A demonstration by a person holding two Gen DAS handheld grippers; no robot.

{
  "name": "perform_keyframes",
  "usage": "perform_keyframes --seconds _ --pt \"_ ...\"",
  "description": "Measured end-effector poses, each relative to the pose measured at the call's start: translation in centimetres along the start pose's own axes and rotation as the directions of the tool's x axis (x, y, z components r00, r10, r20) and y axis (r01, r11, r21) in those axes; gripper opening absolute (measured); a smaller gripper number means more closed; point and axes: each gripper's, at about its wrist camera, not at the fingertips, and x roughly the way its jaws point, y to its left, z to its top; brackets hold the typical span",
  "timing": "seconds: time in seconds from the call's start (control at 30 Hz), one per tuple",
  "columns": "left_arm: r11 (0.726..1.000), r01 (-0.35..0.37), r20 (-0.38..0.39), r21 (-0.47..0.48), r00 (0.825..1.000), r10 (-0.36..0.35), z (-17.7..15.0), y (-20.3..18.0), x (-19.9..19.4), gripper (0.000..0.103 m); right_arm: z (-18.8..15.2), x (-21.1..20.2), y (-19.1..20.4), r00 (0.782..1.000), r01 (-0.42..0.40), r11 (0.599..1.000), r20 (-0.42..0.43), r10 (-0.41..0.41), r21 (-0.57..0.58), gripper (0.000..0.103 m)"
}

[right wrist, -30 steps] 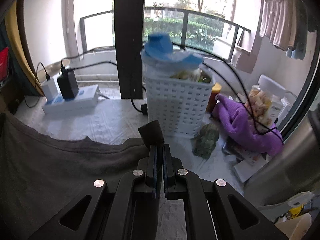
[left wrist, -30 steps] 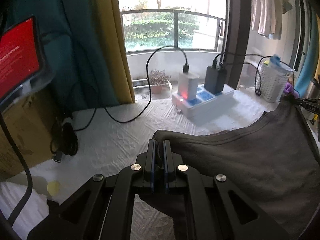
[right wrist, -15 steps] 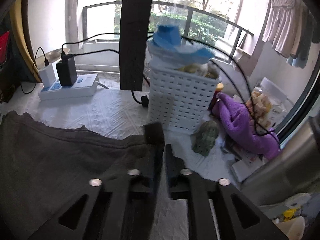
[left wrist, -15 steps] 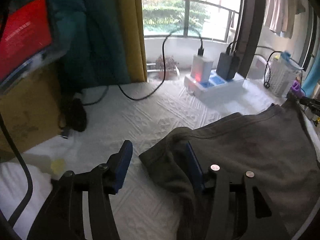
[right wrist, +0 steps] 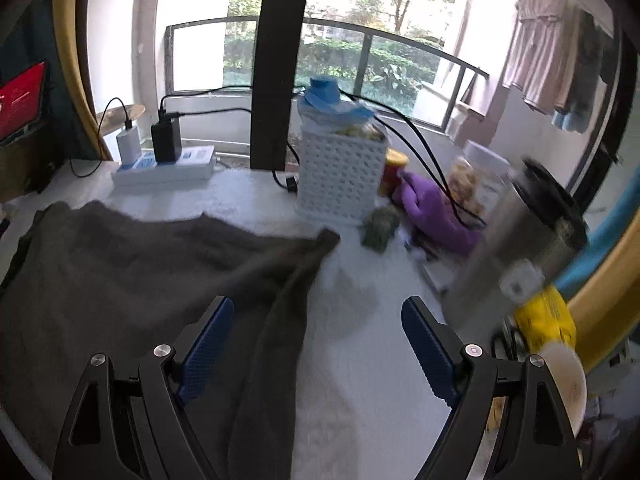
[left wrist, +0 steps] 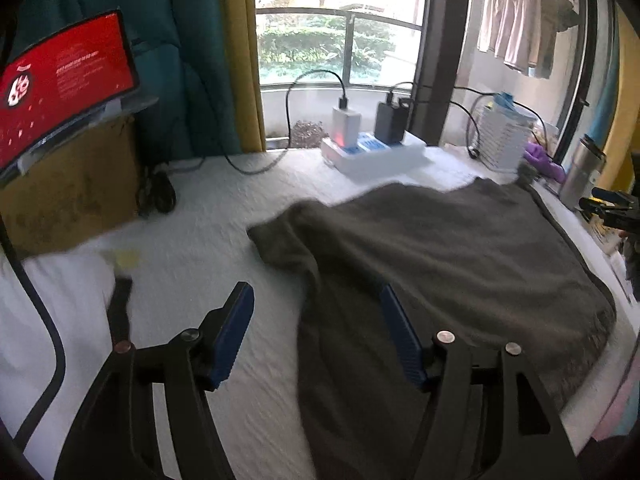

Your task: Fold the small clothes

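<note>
A dark grey garment [left wrist: 440, 256] lies spread flat on the white textured cloth. It also shows in the right wrist view [right wrist: 132, 264], with its right corner near the white basket. My left gripper [left wrist: 318, 320] is open and empty, pulled back above the garment's left edge. My right gripper [right wrist: 316, 340] is open and empty, above the garment's right edge. The right gripper also shows far right in the left wrist view [left wrist: 608, 204].
A power strip with chargers [left wrist: 372, 148] and cables stands at the back. A white basket [right wrist: 340, 176], a purple cloth [right wrist: 432, 212], a jar, a steel bottle [right wrist: 532, 236] and a yellow packet [right wrist: 544, 320] crowd the right. A red screen [left wrist: 60, 76] on a cardboard box stands left.
Both grippers were shut on the garment's corners. The left opened first, then the right. The garment dropped flat, and both grippers drew back and up.
</note>
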Motion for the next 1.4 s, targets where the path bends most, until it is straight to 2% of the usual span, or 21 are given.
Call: perform_keyframes --seconds 0.13,0.4,0.5,0.57,0.67,0.83,1.0,1.17,1.27,1.4 --pt "1.000 0.017 -0.011 -0.014 1.000 -0.017 -2.0 -0.7 -0.6 0.067 -2.8 -1.7 -0.3 1.000 0.015 1.000 -0.020 -0.014 0.022 0.087" --pt "0.998 0.058 -0.044 -0.010 0.997 -0.058 -5.3 -2.4 -1.9 0.067 -7.3 -4.1 -1.1 0.999 -0.023 0.996 -0.036 0.027 0.091 0.087" --pt "0.999 0.050 -0.065 0.002 0.997 -0.050 -6.6 -2.9 -2.0 0.067 -9.1 -4.3 -1.0 0.998 -0.035 0.995 -0.055 0.040 0.097 0.086" --pt "0.999 0.048 -0.072 -0.010 0.996 -0.048 -7.4 -2.9 -2.2 0.067 -10.1 -4.4 -1.0 0.996 -0.053 0.993 -0.066 0.060 0.105 0.069" --pt "0.998 0.045 -0.078 -0.047 0.996 -0.049 -8.6 -2.5 -2.6 0.067 -11.3 -4.5 -1.1 0.995 -0.057 0.991 -0.080 0.067 0.119 0.051" --pt "0.998 0.030 -0.117 -0.059 0.992 -0.037 -10.3 -2.6 -2.9 0.067 -12.2 -5.8 -1.1 0.994 -0.075 0.990 -0.070 0.084 0.123 0.041" --pt "0.997 0.022 -0.160 -0.070 0.987 -0.033 -11.6 -2.6 -2.9 0.067 -12.8 -6.7 0.0 0.988 -0.131 0.986 -0.069 0.138 0.103 0.040" --pt "0.999 -0.006 -0.152 -0.050 0.988 -0.001 -12.2 -3.1 -3.2 0.067 -13.9 -5.7 0.4 0.979 -0.167 0.977 -0.093 0.180 0.130 0.040" --pt "0.999 -0.038 -0.152 0.012 0.988 0.039 -12.5 -4.1 -3.1 0.067 -14.2 -6.0 0.6 0.977 -0.185 0.973 -0.078 0.196 0.136 0.040" --pt "0.999 -0.005 -0.160 0.045 0.987 0.012 -12.6 -5.0 -3.2 0.066 -14.2 -7.0 0.9 0.977 -0.202 0.971 -0.047 0.209 0.129 0.040"
